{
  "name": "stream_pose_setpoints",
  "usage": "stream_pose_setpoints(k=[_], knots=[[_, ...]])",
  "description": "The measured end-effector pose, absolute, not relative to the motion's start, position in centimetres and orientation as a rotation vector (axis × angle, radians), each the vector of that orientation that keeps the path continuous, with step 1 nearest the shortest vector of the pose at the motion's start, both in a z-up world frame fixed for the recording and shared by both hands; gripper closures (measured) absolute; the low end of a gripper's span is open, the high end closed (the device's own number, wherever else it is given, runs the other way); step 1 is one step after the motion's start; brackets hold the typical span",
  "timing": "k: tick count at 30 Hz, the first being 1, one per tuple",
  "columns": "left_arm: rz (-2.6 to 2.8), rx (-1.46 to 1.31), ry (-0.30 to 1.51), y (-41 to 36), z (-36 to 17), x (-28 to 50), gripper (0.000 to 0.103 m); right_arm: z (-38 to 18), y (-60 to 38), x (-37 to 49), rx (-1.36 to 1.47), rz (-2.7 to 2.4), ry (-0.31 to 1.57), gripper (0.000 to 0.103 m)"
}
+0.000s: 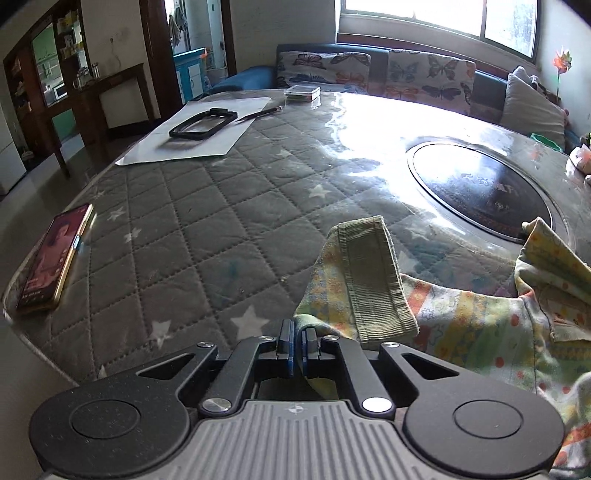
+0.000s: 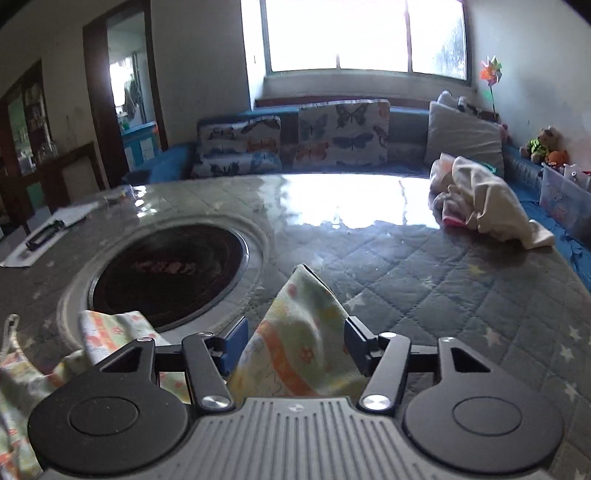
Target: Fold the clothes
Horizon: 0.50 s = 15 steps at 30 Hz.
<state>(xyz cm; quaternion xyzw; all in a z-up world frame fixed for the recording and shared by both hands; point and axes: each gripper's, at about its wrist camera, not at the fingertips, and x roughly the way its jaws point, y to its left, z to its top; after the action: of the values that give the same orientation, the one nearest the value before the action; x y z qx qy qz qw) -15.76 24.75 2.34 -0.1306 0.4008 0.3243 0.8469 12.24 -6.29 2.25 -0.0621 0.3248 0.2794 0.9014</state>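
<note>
Garment, pastel print w/ green ribbed cuff: left fingers clamp it, right fingers apart.

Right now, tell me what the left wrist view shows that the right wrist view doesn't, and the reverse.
Left wrist only: a phone at the table edge, a clear box, and the left gripper shut on the garment.

Right wrist only: a clothes pile, soft toys, and the right gripper, open with cloth between its fingers.

Both: the garment, the round hob, the black frame on paper, butterfly cushions, the window.
</note>
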Motion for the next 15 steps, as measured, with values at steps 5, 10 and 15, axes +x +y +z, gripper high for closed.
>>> stream_pose_setpoints(k=[5, 10, 15], knots=[[0.683, -0.263, 0.852, 24.7, 2.4, -15.7, 0.094, 0.1, -4.5, 14.1, -0.203, 0.534, 0.715, 0.055], [0.698, -0.237, 0.858, 25.0, 2.5, -15.5, 0.076, -0.1, -5.4, 14.3, -0.233, 0.504, 0.707, 0.092], [0.709, -0.219, 0.837, 24.8, 3.5, -15.7, 0.056, 3.1, -9.7, 11.8, -0.242, 0.462, 0.571, 0.1]])
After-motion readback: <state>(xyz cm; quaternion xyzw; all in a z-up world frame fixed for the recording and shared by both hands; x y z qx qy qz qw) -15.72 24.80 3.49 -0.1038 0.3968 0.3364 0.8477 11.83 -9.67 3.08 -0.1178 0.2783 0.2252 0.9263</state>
